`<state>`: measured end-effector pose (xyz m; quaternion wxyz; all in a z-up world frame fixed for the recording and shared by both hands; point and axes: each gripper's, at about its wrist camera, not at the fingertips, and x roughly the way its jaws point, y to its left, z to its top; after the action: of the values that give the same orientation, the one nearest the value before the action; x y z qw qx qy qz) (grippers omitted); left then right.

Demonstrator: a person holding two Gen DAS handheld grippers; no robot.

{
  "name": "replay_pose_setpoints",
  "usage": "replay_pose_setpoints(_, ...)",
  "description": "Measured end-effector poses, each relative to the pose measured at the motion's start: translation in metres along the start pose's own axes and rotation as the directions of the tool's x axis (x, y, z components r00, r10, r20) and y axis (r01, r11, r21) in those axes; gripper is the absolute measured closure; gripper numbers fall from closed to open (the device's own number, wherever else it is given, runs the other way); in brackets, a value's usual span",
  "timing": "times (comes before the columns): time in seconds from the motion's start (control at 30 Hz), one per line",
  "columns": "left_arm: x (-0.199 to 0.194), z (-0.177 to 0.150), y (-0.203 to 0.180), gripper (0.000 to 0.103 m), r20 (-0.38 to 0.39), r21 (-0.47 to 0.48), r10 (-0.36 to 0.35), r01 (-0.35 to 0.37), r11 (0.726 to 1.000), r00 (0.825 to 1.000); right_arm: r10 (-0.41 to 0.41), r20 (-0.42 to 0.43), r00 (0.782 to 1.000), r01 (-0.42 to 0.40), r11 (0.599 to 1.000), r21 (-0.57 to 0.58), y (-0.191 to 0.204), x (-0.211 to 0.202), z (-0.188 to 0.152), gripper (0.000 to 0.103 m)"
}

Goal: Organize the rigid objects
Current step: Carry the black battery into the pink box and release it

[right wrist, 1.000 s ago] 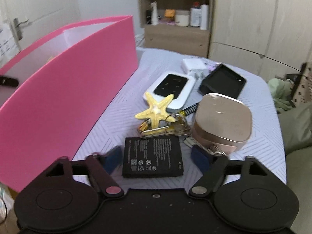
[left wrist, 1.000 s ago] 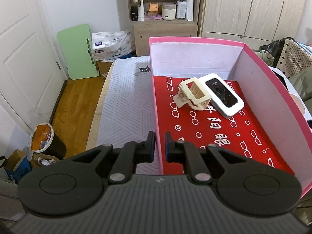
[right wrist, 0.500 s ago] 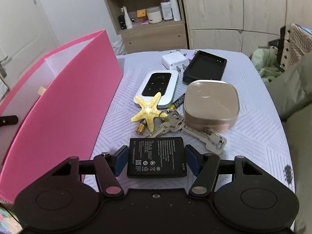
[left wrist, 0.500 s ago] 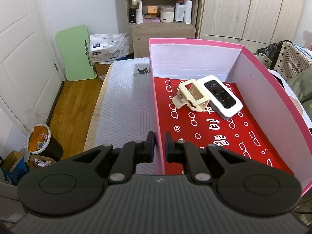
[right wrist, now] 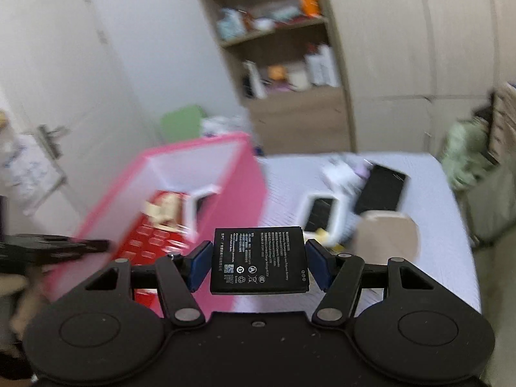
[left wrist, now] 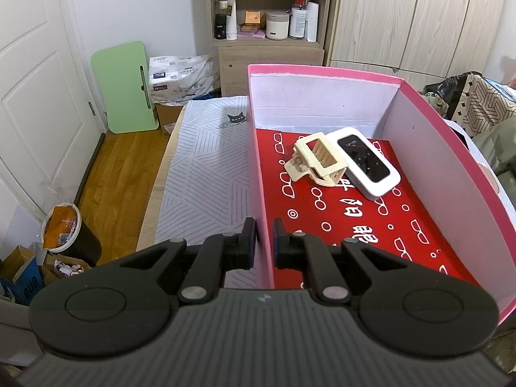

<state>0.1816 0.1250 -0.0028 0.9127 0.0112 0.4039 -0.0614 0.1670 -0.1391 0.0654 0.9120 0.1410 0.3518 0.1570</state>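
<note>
My right gripper (right wrist: 258, 264) is shut on a flat black battery (right wrist: 259, 259), held level in the air above the table. My left gripper (left wrist: 261, 243) is shut on the left wall of the pink box (left wrist: 259, 193), one finger outside and one inside. On the box's red floor lie a cream hair claw (left wrist: 317, 161) and a white pocket router (left wrist: 366, 166). In the blurred right wrist view the pink box (right wrist: 232, 174) stands to the left, with the left gripper (right wrist: 96, 245) at its wall.
On the table right of the box lie another white router (right wrist: 317, 214), a rose-gold case (right wrist: 387, 235), a black device (right wrist: 382, 190) and a white charger (right wrist: 338, 172). A bin (left wrist: 64, 232) stands on the wooden floor at left. Shelves and wardrobes line the back wall.
The right gripper closed on the battery and lifted it off the table, rolling as it rose. The left gripper kept its hold on the box wall without moving.
</note>
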Motion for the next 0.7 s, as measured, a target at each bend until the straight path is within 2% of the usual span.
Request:
replay_pose_setpoints(0.1, 0.000, 0.000, 0.000, 0.095, 0.003, -0.008, -0.004, 0.004, 1.000, 1.000, 0.093, -0.014, 0.996, -0.093, 0.995, -0.023, 0.016, 0.003, 0.015, 0.035)
replay_pose_setpoints(0.17, 0.000, 0.000, 0.000, 0.095, 0.004, -0.010, -0.003, 0.003, 1.000, 1.000, 0.154, -0.064, 0.986, -0.157, 0.987, -0.032, 0.028, 0.013, 0.025, 0.035)
replay_pose_setpoints(0.27, 0.000, 0.000, 0.001, 0.095, 0.007, -0.012, -0.006, 0.006, 1.000, 1.000, 0.233, -0.160, 0.959, -0.239, 0.971, -0.024, 0.044, 0.036, 0.037, 0.035)
replay_pose_setpoints(0.33, 0.000, 0.000, 0.001, 0.095, 0.009, -0.011, -0.005, 0.005, 1.000, 1.000, 0.255, -0.220, 0.942, -0.267, 0.963, -0.025, 0.054, 0.056, 0.044, 0.035)
replay_pose_setpoints(0.5, -0.001, 0.000, 0.000, 0.095, 0.014, -0.004, 0.001, -0.001, 1.000, 1.000, 0.167, -0.325, 0.931, -0.203, 0.976, -0.080, 0.073, 0.113, 0.049, 0.035)
replay_pose_setpoints(0.57, 0.000, 0.000, 0.000, 0.095, 0.016, -0.006, -0.001, 0.001, 1.000, 1.000, 0.141, -0.371, 0.918, -0.183, 0.980, -0.079, 0.079, 0.137, 0.052, 0.035)
replay_pose_setpoints(0.63, 0.000, 0.000, 0.001, 0.095, 0.017, -0.019, -0.002, 0.002, 1.000, 1.000, 0.082, -0.364, 0.928, -0.144, 0.979, -0.146, 0.093, 0.141, 0.056, 0.035)
replay_pose_setpoints(0.7, -0.001, -0.001, 0.002, 0.095, 0.020, -0.028, -0.008, 0.009, 1.000, 1.000, 0.105, -0.392, 0.914, -0.178, 0.972, -0.153, 0.104, 0.148, 0.058, 0.035)
